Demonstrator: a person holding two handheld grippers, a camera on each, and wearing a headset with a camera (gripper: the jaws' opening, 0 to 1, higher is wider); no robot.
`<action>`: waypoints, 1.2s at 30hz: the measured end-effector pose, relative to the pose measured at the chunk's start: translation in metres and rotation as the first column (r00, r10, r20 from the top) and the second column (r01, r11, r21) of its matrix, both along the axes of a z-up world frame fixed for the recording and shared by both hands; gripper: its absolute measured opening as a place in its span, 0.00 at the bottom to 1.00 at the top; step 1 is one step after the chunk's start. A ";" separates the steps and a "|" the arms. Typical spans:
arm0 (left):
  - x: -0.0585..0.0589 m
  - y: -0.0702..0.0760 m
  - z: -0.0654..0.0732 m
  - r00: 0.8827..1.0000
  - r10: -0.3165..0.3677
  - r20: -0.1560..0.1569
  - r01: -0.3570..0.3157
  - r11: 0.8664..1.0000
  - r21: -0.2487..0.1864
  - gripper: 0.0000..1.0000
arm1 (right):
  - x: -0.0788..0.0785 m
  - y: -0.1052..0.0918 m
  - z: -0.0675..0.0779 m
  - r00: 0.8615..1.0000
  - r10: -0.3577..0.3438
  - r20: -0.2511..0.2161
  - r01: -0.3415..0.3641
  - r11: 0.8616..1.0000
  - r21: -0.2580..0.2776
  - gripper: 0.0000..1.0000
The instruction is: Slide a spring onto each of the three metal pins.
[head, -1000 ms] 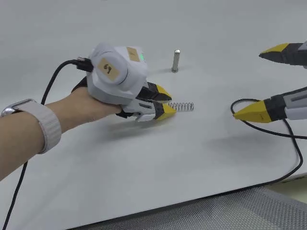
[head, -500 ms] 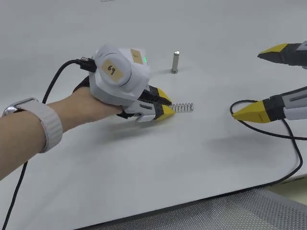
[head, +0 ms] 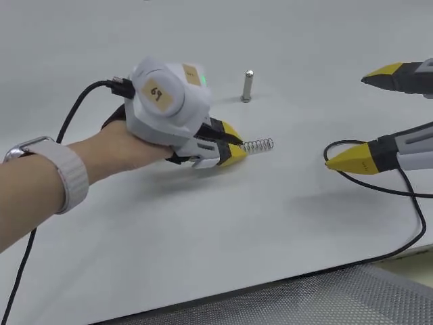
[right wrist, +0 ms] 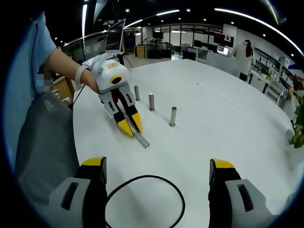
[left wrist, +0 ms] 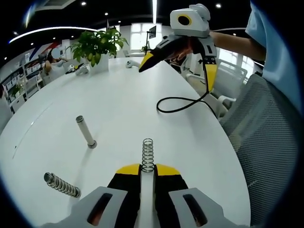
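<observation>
Left gripper view: the left gripper [left wrist: 148, 168] was pinched narrow on one end of a spring [left wrist: 148, 154], the rest jutting straight past the fingertips. A bare pin [left wrist: 86, 132] stood ahead-left of the tips, with a spring-covered pin [left wrist: 61, 185] nearer, further left. The right gripper [right wrist: 156, 164] gaped wide, holding nothing, well apart.

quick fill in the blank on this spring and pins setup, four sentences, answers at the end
1. The left gripper is ____ on one end of the spring.
2. The right gripper has its jaws ____.
3. The bare pin stands ____ on the white table.
4. In the right gripper view, ____ other pins already carry springs.

Missing words: shut; open; upright; two
</observation>
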State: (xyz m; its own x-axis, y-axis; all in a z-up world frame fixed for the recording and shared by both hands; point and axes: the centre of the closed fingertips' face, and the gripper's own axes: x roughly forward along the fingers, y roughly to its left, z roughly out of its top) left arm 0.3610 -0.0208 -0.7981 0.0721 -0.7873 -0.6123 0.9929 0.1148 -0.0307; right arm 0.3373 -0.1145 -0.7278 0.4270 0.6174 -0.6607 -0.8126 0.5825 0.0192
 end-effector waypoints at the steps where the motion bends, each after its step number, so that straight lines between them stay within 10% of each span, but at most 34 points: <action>1: 0.001 0.001 0.000 1.000 0.002 0.002 -0.002 1.000 0.000 0.02 | 0.000 0.000 0.000 1.000 0.001 0.000 -0.001 1.000 -0.001 0.88; 36: -0.015 0.021 0.040 0.999 0.039 0.027 -0.036 0.993 -0.110 0.02 | -0.003 0.019 0.010 0.999 0.052 0.011 -0.052 0.999 -0.015 0.87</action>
